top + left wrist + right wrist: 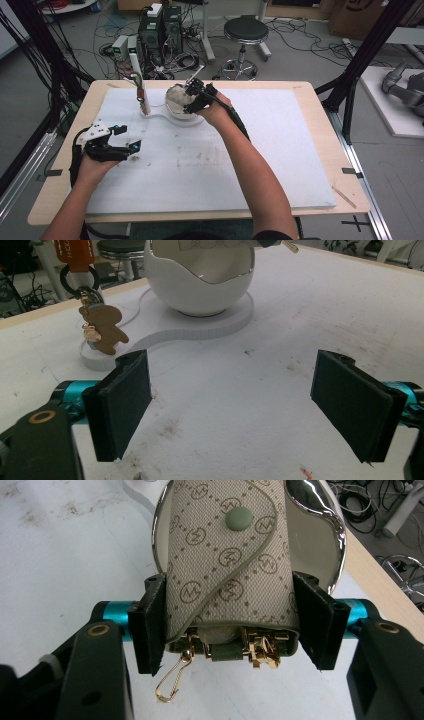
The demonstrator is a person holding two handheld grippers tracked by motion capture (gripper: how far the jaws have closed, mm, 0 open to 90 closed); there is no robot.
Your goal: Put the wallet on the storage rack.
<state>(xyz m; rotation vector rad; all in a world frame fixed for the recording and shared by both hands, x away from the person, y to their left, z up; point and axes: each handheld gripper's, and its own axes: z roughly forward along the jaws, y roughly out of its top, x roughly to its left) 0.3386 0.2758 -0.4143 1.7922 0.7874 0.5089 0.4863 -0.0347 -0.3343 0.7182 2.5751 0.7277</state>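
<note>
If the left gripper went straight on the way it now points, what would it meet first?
Probably the flat white base under the white bowl, then the bowl itself. The left gripper has open jaws with bare table cover between and ahead. The bear-shaped charm hangs off to one side; depth is unclear.

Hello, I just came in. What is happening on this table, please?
A person works with two handheld grippers. The right gripper is shut on a monogram key pouch, holding it at the white bowl. The left gripper rests open on the table's white mat, holding nothing. A bear charm hangs from a stand beside the bowl.
</note>
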